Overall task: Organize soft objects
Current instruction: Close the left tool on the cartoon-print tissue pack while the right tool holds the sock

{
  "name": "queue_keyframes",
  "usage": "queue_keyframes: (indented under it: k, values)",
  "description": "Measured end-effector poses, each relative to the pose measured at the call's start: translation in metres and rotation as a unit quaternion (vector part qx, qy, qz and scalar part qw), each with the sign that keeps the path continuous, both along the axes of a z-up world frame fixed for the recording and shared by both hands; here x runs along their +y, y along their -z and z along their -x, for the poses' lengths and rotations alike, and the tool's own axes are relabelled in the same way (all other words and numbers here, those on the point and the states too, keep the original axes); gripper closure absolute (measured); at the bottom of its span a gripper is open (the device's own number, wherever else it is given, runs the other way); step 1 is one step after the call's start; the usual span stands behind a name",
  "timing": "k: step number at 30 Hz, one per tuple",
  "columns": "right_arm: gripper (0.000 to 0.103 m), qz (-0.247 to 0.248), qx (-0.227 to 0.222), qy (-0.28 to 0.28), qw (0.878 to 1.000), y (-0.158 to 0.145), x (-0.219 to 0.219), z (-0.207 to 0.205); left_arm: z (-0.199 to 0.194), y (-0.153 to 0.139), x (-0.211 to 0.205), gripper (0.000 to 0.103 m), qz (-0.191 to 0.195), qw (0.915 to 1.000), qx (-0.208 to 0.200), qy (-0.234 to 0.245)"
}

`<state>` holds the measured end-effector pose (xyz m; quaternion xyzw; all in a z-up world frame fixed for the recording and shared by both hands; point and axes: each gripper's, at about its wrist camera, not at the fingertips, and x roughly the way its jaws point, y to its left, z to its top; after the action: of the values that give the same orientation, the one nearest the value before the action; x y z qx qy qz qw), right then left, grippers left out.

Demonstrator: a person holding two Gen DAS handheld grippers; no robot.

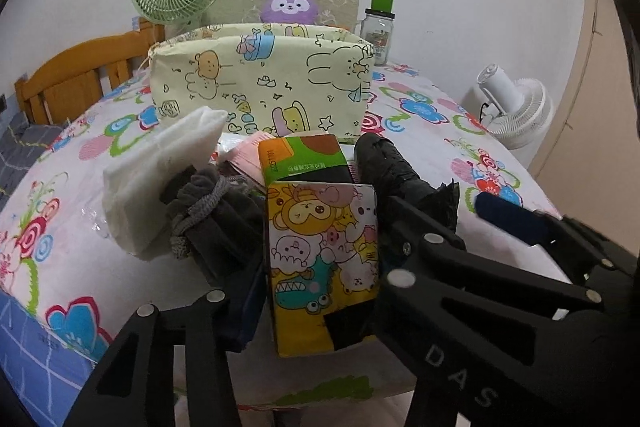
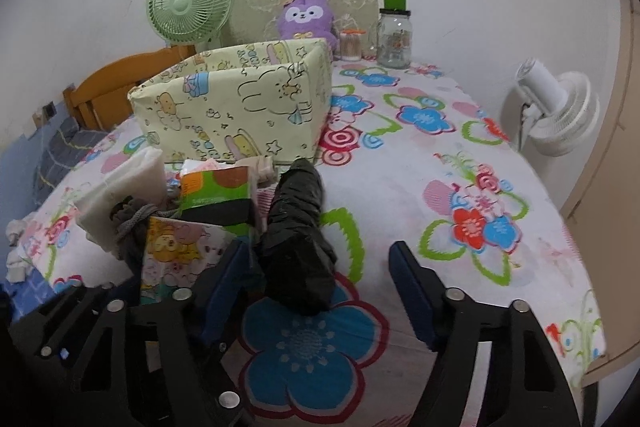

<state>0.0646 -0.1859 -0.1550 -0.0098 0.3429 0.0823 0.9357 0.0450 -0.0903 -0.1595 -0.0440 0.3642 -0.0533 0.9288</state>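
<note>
A cartoon-printed tissue pack stands on edge between the fingers of my left gripper, whose pads press on both of its sides. Behind it lie a green and orange tissue pack, a grey drawstring pouch and a folded white cloth. A rolled black plastic bag lies on the flowered tablecloth between the fingers of my right gripper. The right finger stands well apart from the bag, so this gripper is open. A yellow cartoon fabric box stands open-topped behind the pile.
At the back, along the wall, are a green fan, a purple plush, a swab container and a glass jar. A white fan stands off the table's right edge. A wooden bed frame is at left.
</note>
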Motion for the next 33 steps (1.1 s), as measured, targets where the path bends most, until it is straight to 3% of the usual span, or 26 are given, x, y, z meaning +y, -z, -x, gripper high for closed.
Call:
queue_keyframes:
  k: [3, 10, 33]
  values:
    - [0.04, -0.012, 0.008, -0.005, 1.0, 0.002, 0.0, -0.003, -0.001, 0.0, 0.0, 0.051, 0.004, 1.0, -0.001, 0.001]
    - [0.071, -0.035, 0.024, -0.017, 0.999, 0.005, 0.001, -0.008, -0.003, -0.001, 0.0, 0.054, 0.006, 1.0, -0.002, 0.006]
    - [0.076, -0.026, -0.017, -0.009, 0.999, -0.026, 0.005, 0.009, 0.007, -0.03, 0.004, 0.056, 0.0, 0.9992, -0.04, 0.007]
